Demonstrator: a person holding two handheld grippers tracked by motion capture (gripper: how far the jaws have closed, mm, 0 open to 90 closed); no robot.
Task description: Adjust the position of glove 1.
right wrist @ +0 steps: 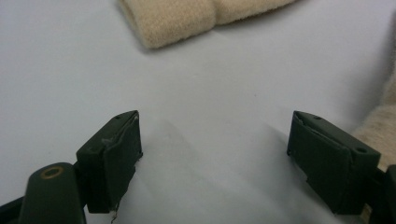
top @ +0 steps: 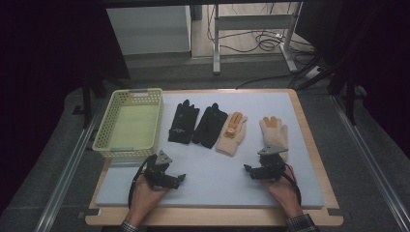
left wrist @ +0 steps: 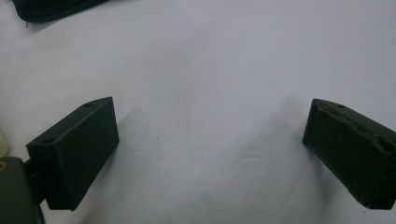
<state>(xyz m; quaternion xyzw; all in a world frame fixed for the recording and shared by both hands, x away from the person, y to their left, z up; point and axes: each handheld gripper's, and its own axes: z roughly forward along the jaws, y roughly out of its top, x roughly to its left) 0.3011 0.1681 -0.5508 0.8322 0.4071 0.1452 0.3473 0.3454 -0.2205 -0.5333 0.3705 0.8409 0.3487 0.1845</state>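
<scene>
Two black gloves (top: 183, 122) (top: 210, 124) and two beige gloves (top: 232, 134) (top: 274, 133) lie in a row across the far half of the pale mat (top: 212, 179). A yellow perforated basket (top: 129, 124) stands at the mat's left, nothing in it. My left gripper (top: 180, 180) rests low on the mat near the front left, jaws wide apart over bare mat (left wrist: 210, 140). My right gripper (top: 249, 170) sits front right, just below the right beige glove, open. A beige cuff (right wrist: 187, 21) lies ahead of it and another beige glove edge (right wrist: 378, 126) touches its right side.
The mat lies on a wooden tabletop (top: 212, 217) with dark floor around it. A metal rail (top: 67, 169) runs along the left side. Beyond the table stand a white cabinet (top: 147, 29) and a desk frame (top: 251, 34) with cables.
</scene>
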